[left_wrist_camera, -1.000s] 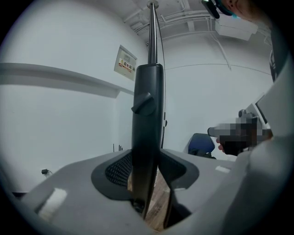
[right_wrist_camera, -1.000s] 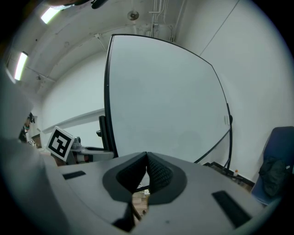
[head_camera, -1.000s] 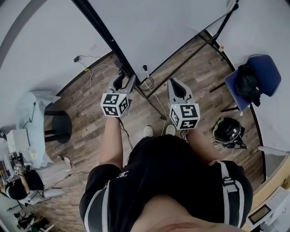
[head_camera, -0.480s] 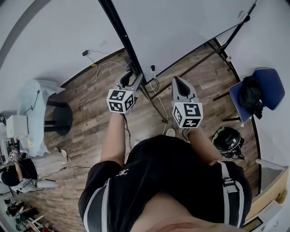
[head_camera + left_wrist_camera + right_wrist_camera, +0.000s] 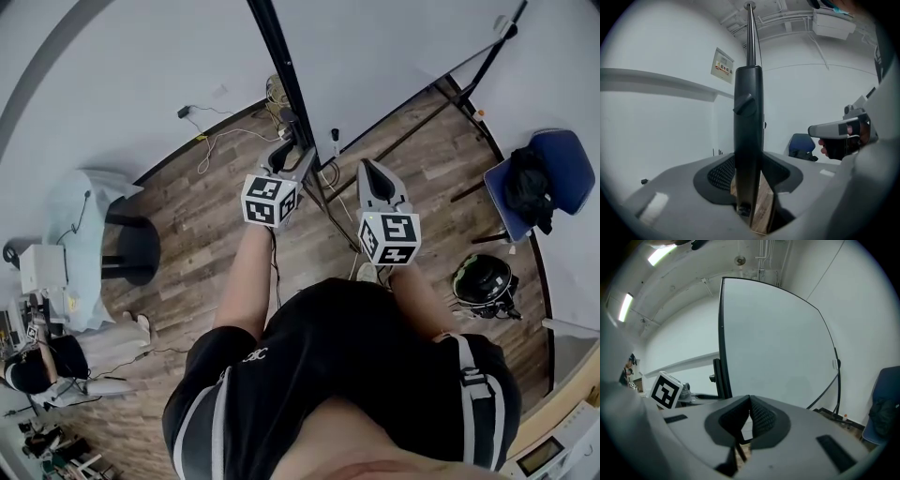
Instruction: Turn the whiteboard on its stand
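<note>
The whiteboard [image 5: 375, 56] stands on a black stand ahead of me, and its white face fills the right gripper view [image 5: 773, 343]. My left gripper [image 5: 291, 155] is at the board's left edge, where the black upright post [image 5: 748, 117] runs between the jaws [image 5: 749, 176] with a pad against each side. My right gripper [image 5: 366, 169] hangs just right of it, short of the board, its jaws meeting at the tips [image 5: 750, 401] with nothing between them. It also shows in the left gripper view as the right gripper [image 5: 834, 129].
The stand's black foot bars [image 5: 412, 117] and loose cables [image 5: 216, 141] lie on the wood floor. At the right are a blue chair with a black bag [image 5: 548, 178] and a helmet [image 5: 483, 279]. A round black stool [image 5: 131, 248] and a seated person [image 5: 37, 361] are at the left.
The right gripper has edged forward toward the board. The left gripper stays on the post. The head view has shifted, so the board's edge now sits further right and steeper.
</note>
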`<state>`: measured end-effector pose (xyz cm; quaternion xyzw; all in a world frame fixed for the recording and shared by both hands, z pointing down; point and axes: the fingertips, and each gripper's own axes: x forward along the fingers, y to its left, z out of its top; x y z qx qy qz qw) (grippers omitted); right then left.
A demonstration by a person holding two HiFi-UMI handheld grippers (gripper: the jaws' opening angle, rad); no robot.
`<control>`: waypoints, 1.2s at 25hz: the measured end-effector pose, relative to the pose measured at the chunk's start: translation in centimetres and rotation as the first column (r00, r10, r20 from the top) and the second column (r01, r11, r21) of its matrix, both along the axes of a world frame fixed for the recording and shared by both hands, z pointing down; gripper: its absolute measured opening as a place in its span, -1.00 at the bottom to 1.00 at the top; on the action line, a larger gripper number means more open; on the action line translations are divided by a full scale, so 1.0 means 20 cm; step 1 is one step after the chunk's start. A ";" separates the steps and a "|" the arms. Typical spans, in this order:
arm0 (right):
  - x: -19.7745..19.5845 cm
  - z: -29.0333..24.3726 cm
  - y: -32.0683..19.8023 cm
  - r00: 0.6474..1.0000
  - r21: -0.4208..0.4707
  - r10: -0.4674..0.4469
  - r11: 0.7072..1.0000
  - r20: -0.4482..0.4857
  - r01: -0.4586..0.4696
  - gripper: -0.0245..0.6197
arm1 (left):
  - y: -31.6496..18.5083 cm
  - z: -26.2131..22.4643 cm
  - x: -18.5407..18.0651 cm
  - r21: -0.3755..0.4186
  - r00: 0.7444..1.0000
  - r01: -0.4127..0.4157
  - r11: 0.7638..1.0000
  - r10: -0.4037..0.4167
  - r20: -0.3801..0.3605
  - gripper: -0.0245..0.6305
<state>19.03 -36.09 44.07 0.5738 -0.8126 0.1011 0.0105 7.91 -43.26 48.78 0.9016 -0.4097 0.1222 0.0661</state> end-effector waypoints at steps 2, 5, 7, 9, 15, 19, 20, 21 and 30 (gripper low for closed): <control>-0.02 0.01 0.01 1.000 -0.004 0.013 1.000 0.001 -0.013 -0.90 | 0.01 0.01 0.00 0.003 1.000 -0.019 1.000 0.019 0.008 -0.37; -0.05 0.01 0.05 1.000 -0.011 0.031 0.999 -0.007 -0.031 -0.90 | 0.03 0.01 0.00 -0.003 0.997 -0.069 0.998 0.069 0.037 -0.37; -0.08 0.01 0.08 0.999 -0.012 0.038 0.999 -0.018 -0.038 -0.90 | 0.04 0.01 -0.02 -0.002 0.995 -0.089 0.996 0.089 0.048 -0.38; -0.11 0.00 0.11 0.999 -0.014 0.046 0.999 -0.027 -0.046 -0.90 | 0.05 0.02 -0.03 0.004 0.994 -0.095 0.995 0.095 0.052 -0.38; -0.11 -0.03 0.20 0.996 0.003 0.075 0.997 -0.058 -0.075 -0.90 | 0.07 0.02 -0.05 0.025 0.993 -0.107 0.994 0.106 0.045 -0.39; -0.11 -0.04 0.24 0.993 0.003 0.098 0.995 -0.065 -0.098 -0.90 | 0.11 0.02 -0.07 0.030 0.992 -0.117 0.993 0.115 0.041 -0.39; -0.11 -0.04 0.25 0.993 0.003 0.101 0.995 -0.067 -0.101 -0.90 | 0.12 0.02 -0.08 0.032 0.992 -0.119 0.992 0.118 0.040 -0.39; -0.12 -0.04 0.26 0.992 0.004 0.102 0.995 -0.069 -0.102 -0.90 | 0.13 0.02 -0.09 0.035 0.992 -0.121 0.992 0.120 0.039 -0.39; -0.15 -0.02 0.33 0.989 0.000 0.128 0.992 -0.071 -0.128 -0.90 | 0.23 0.02 -0.25 0.055 0.992 -0.125 0.991 0.123 0.035 -0.39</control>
